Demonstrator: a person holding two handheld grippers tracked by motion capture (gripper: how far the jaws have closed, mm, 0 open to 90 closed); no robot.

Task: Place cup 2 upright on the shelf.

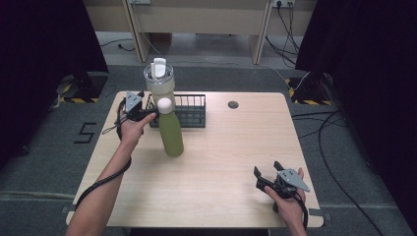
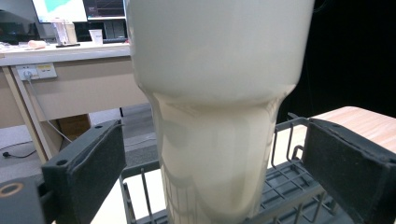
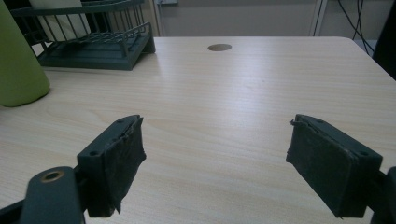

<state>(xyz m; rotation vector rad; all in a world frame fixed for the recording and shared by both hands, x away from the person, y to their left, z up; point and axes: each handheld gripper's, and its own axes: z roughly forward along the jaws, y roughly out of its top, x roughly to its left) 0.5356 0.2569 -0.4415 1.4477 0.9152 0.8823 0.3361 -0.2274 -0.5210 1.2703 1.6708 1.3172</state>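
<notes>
A cream tumbler (image 1: pixel 158 83) with a lidded top stands in the left end of a dark wire basket (image 1: pixel 191 112) at the back of the table. My left gripper (image 1: pixel 149 112) reaches it from the left. In the left gripper view the tumbler's narrow base (image 2: pixel 210 158) stands between the two pads (image 2: pixel 100 156), with a gap on each side; the jaws are open. A green bottle (image 1: pixel 170 132) with a white cap stands just in front of the basket. My right gripper (image 1: pixel 265 171) rests open near the front right edge, nothing between its pads (image 3: pixel 123 154).
A round cable hole (image 1: pixel 233 104) sits in the tabletop to the right of the basket. Bare wood (image 3: pixel 219 93) stretches between the green bottle (image 3: pixel 16 60) and my right gripper. Desks, black curtains and floor cables surround the table.
</notes>
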